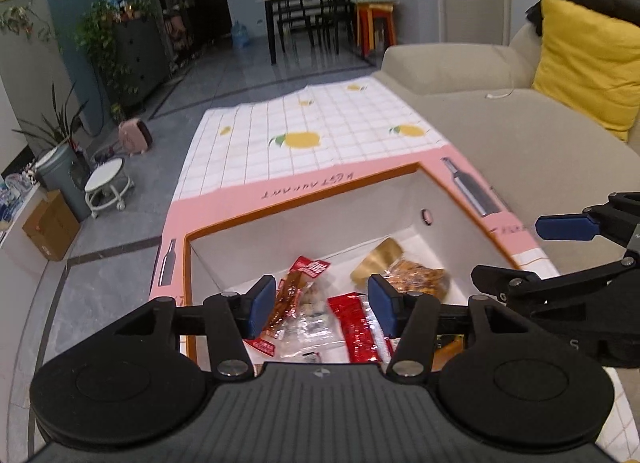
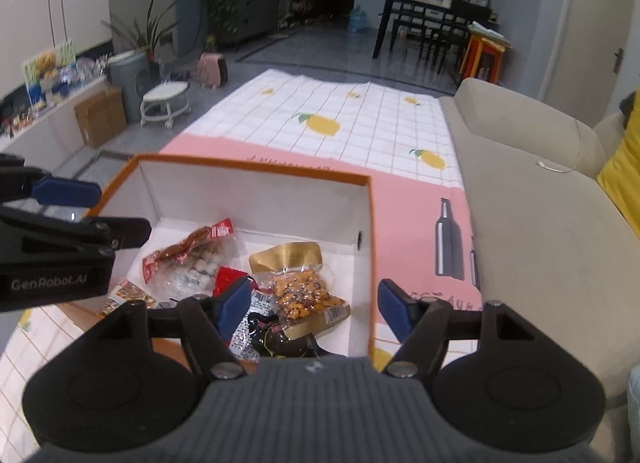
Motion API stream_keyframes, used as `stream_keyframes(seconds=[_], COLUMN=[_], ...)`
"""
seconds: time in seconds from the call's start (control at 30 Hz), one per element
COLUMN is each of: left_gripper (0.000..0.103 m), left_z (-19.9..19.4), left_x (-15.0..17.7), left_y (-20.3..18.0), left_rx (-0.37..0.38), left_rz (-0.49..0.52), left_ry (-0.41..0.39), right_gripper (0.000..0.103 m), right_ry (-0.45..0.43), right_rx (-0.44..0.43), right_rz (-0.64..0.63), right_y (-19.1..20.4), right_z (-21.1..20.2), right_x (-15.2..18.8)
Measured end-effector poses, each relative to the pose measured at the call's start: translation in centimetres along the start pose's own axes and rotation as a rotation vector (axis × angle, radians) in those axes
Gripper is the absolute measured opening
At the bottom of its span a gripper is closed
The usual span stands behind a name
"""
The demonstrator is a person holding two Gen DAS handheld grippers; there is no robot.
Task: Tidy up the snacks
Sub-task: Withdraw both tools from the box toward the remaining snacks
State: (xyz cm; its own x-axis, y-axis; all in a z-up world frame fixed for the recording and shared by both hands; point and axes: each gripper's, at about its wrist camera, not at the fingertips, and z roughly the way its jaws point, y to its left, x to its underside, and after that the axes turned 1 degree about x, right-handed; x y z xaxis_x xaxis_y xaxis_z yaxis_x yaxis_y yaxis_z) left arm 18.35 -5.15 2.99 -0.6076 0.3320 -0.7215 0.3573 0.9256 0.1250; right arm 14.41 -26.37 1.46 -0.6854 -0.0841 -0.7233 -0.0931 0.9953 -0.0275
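While both tools hang over the orange-rimmed box (image 2: 256, 167), I see my left gripper (image 1: 322, 305) and right gripper (image 2: 316, 307) w/ jaws apart, grasping nothing. Snack packets (image 2: 296, 283) lie inside the box, on the pink mat (image 2: 416, 199) beside the sofa (image 2: 540, 199).

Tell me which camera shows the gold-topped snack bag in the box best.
The right wrist view: the gold-topped snack bag lies there nearly whole, gold top and clear window unobstructed. In the left wrist view the same bag sits behind the left gripper's finger, its lower part hidden.
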Motion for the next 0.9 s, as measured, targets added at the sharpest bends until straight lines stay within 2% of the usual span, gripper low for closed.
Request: stream_keyframes(seconds=[0.13,0.4,0.73,0.9], left_gripper=[0.063,0.063,0.063,0.063], left_z=[-1.9,-4.0,-5.1,-4.4], left_x=[1.2,4.1,8.4,11.2], left_y=[-1.3,-3.4,-6.0,-7.2], left_rx=[-0.006,0.013,0.039,0.074], left_rz=[0.008,-0.015,-0.06,-0.081], left_ry=[-0.047,-0.081,-0.111,-0.06], right_gripper=[0.069,0.071,0.071,0.071], right_ry=[-0.036,-0.091,-0.053,-0.027], right_rx=[-0.015,0.001,0.064,0.086], right_rz=[0.031,0.027,0.109,0.122], right_y=[-0.7,-1.0,-2.3,-2.9], right_z=[-2.3,-6.1,-7.9,-7.8], right_x=[1.4,6.6,13.9,16.5])
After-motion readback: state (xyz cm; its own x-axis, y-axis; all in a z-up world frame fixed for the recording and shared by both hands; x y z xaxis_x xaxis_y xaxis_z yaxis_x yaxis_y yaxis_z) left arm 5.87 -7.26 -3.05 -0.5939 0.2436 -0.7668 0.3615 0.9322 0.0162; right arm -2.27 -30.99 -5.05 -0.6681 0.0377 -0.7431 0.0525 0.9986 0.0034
